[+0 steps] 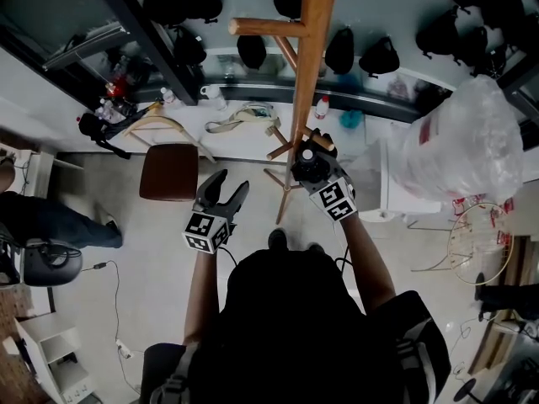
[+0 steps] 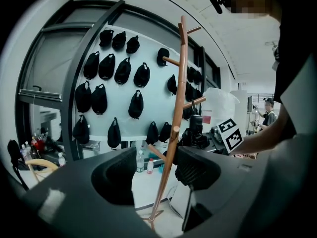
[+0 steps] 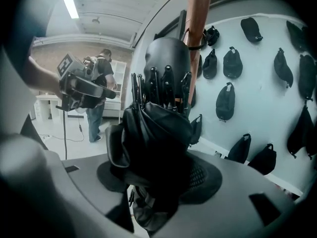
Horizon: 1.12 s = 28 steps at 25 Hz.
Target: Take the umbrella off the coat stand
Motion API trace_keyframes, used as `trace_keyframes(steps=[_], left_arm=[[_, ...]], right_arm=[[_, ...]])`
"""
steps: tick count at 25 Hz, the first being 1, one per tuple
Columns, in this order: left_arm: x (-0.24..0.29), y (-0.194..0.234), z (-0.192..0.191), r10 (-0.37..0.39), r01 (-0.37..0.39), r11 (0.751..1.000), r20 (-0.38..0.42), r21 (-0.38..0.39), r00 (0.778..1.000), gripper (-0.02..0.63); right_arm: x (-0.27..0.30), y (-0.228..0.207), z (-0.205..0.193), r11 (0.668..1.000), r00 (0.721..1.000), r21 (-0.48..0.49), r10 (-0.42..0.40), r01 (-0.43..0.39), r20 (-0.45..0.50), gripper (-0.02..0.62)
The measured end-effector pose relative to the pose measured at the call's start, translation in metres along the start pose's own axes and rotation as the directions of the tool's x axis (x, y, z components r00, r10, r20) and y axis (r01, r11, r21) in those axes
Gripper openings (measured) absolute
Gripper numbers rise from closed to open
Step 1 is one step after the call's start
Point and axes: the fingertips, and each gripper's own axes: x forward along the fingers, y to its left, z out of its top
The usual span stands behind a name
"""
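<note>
Your right gripper (image 3: 158,178) has its jaws clamped on the folded black umbrella (image 3: 157,115), around the bundled cloth below the rib tips. The umbrella hangs close against the pole of the coat stand (image 3: 198,14), at its lower part. A dark strap loop (image 3: 194,45) appears to go around the wood there, so I judge that the umbrella is not yet free. To do this step well, do not pull straight toward you. First lift the umbrella a little so that the loop becomes slack, then move it outward along the peg (image 2: 194,102), which I think carries it, until the loop slides off the end. Hold the grip firm, because the cloth is soft and may slip between the jaws. Your left gripper (image 1: 231,185) has its jaws apart and holds nothing; it is near the stand, on the left side of the pole. If the stand begins to tip, use this gripper to steady the pole.
</note>
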Motion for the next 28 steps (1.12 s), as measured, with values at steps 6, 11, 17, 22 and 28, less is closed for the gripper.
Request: trace_keyframes(steps=[6,11,17,22,28], left_arm=[[-0.001,-0.008,0.003,0.022,-0.022,1.0,0.008,-0.007,1.0,0.261],[-0.003,-0.019,0.004,0.032,-0.032,0.999,0.015,-0.013,0.999,0.261],[-0.01,-0.031,0.003,0.048,-0.047,0.999,0.019,-0.021,0.999,0.261],[-0.012,-0.041,0.002,0.056,-0.056,0.998,0.012,-0.002,0.998,0.261],[-0.013,-0.057,0.004,0.062,-0.062,0.998,0.007,0.01,0.998,0.261]], right_arm=[[-0.009,-0.003,0.004,1.0,1.0,-0.007,0.016,-0.016,0.009,0.244],[-0.019,-0.005,0.004,0.999,1.0,-0.034,0.022,-0.022,0.001,0.244],[-0.031,-0.003,0.002,0.998,1.0,-0.053,0.027,-0.027,0.004,0.244],[-0.041,-0.002,0.003,0.998,0.999,-0.059,0.031,-0.03,0.014,0.244],[-0.053,0.001,-0.003,0.998,0.999,-0.053,0.046,-0.045,0.017,0.245]])
